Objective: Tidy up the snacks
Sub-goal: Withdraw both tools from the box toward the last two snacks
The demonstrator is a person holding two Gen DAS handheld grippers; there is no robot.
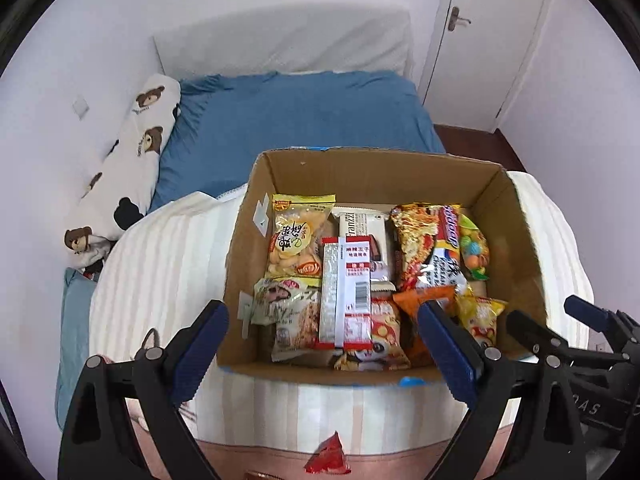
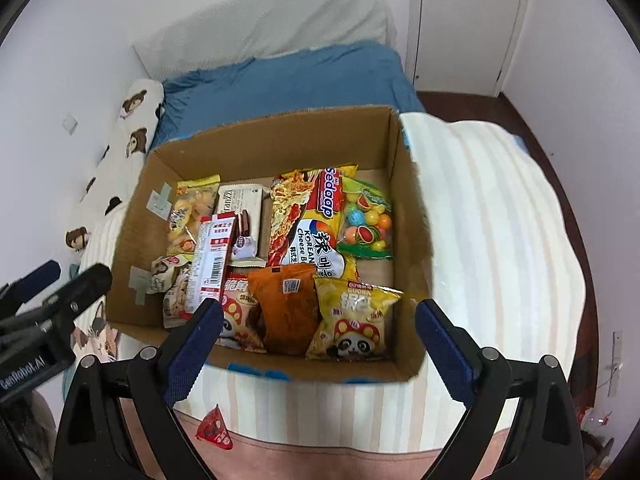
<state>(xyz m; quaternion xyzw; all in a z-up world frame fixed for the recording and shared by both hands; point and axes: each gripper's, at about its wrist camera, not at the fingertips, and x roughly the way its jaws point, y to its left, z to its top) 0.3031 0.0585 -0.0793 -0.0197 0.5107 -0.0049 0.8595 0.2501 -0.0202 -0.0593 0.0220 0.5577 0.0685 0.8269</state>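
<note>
I hold both grippers, left (image 1: 322, 346) and right (image 2: 318, 338), spread wide and empty above the box (image 2: 408, 208). Snacks (image 2: 304, 220) fill it; a red packet (image 2: 215, 429) lies outside.

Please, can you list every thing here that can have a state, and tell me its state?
Brown cardboard box: open on top, holding many snack packets.
Small red triangular snack packet: outside the box, lying on the striped blanket.
White room door: closed.
Left gripper: open, holding nothing.
Right gripper: open, holding nothing.
</note>
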